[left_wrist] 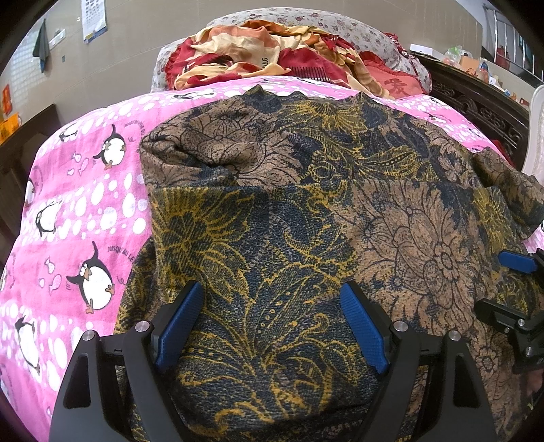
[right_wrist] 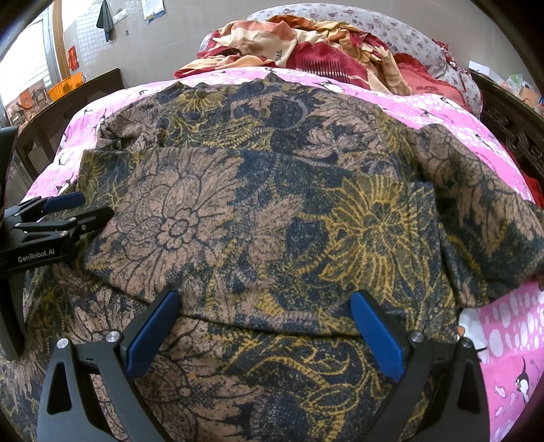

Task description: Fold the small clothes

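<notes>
A brown, navy and yellow floral garment [left_wrist: 306, 210] [right_wrist: 272, 204] lies spread on a pink penguin bedsheet [left_wrist: 78, 210] [right_wrist: 503, 326]. One part of it is folded over, with a straight fold edge across the middle. My left gripper [left_wrist: 272, 289] hovers open over the garment's near left part, nothing between its blue pads [left_wrist: 183, 319]. My right gripper [right_wrist: 265, 297] stands open over the near right part, its pads [right_wrist: 377, 336] apart and off the cloth. Each gripper shows at the other view's edge: the right gripper [left_wrist: 503, 282] and the left gripper [right_wrist: 88, 207].
A heap of red and orange bedding [left_wrist: 272, 57] [right_wrist: 306, 40] and a floral pillow [left_wrist: 357, 27] lie at the bed's far end. A dark carved wooden bed frame [left_wrist: 482, 112] runs along the right. An orange basket [right_wrist: 66, 85] stands by the wall at left.
</notes>
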